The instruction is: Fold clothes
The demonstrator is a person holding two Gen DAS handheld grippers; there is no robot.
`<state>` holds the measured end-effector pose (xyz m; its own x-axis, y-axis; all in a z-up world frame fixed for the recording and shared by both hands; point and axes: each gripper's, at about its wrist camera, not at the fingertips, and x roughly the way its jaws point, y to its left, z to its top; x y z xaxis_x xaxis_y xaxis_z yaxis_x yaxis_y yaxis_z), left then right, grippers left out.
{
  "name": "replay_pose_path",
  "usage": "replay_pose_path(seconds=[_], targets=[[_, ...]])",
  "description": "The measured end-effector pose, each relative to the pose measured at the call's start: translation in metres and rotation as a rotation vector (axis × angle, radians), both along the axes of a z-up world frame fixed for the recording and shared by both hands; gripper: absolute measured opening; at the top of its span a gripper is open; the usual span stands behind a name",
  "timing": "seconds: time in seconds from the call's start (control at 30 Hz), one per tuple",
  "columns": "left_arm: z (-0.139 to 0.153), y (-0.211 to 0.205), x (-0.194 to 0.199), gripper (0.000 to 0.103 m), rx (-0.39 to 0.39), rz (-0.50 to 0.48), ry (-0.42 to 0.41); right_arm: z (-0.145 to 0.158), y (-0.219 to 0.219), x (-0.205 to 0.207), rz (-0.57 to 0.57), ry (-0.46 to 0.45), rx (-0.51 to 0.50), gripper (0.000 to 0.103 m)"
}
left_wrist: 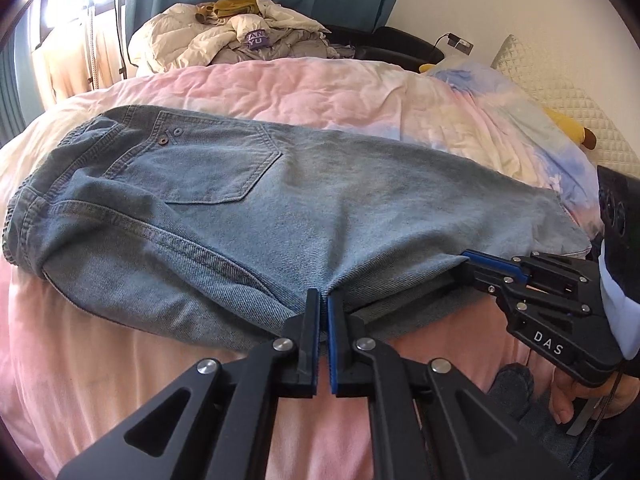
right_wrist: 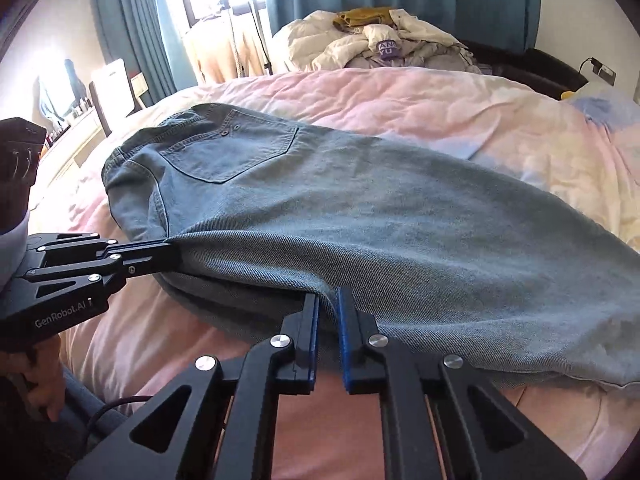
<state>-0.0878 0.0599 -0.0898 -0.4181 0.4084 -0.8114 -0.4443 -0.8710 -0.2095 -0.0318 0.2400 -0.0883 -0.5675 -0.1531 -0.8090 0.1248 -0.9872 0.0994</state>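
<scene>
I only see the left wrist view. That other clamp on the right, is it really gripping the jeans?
Observer: Yes. The right wrist view shows the right gripper with a fold of the jeans pinched between its blue pads.
Operator: What's at the far left of the room?
Observer: A counter with small bottles on it.
Operator: Any writing on my own clamp?
Observer: The left gripper reads GenRobot.AI on its side.

Folded light-blue jeans (left_wrist: 248, 204) on bed
</scene>
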Motion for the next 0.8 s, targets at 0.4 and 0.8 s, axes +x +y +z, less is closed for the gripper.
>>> replay_pose_path(seconds=[0.4,0.8], targets=[[-0.03,0.007,-0.003,0.003,-0.072,-0.012,-0.068,-0.038,-0.002,-0.019,0.0,-0.174,0.005,0.009],[0.008,-0.02,0.016,0.011,0.167,0.08,-0.067,0.002,0.034,0.007,-0.122,-0.09,-0.142,0.02]])
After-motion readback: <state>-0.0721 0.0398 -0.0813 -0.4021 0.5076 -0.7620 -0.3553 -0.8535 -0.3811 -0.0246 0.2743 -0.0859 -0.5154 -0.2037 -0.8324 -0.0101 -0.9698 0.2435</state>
